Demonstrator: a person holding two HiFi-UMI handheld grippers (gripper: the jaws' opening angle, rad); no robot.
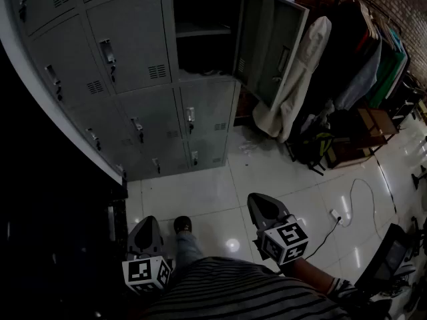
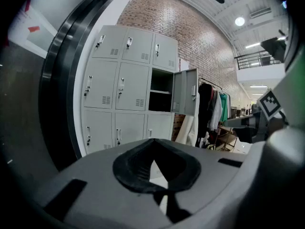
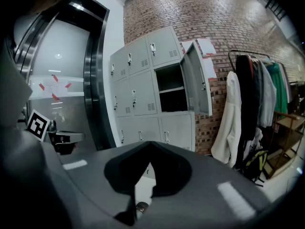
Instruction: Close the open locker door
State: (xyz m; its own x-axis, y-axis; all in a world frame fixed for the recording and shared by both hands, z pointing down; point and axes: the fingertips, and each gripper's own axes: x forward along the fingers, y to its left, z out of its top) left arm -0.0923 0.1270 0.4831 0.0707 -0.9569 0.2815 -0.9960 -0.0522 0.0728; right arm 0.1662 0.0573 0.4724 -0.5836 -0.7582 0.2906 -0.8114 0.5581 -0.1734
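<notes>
Facing lockers [image 1: 133, 52] with one door [image 1: 270, 45] hanging open; holding both grippers closed and empty.

Holding left gripper [image 1: 145, 232] and right gripper [image 1: 261, 209] low over the floor [image 1: 220, 185], well apart from the lockers, fingers pressed together on each with nothing between. Finding the door in the right column, swung out to the right, just beside a white coat [image 1: 303, 72], with a shelf [image 1: 203, 31] visible inside the dark compartment. Pointing both grippers toward the lockers, with the door above and right of the closed tips in both gripper views.
</notes>
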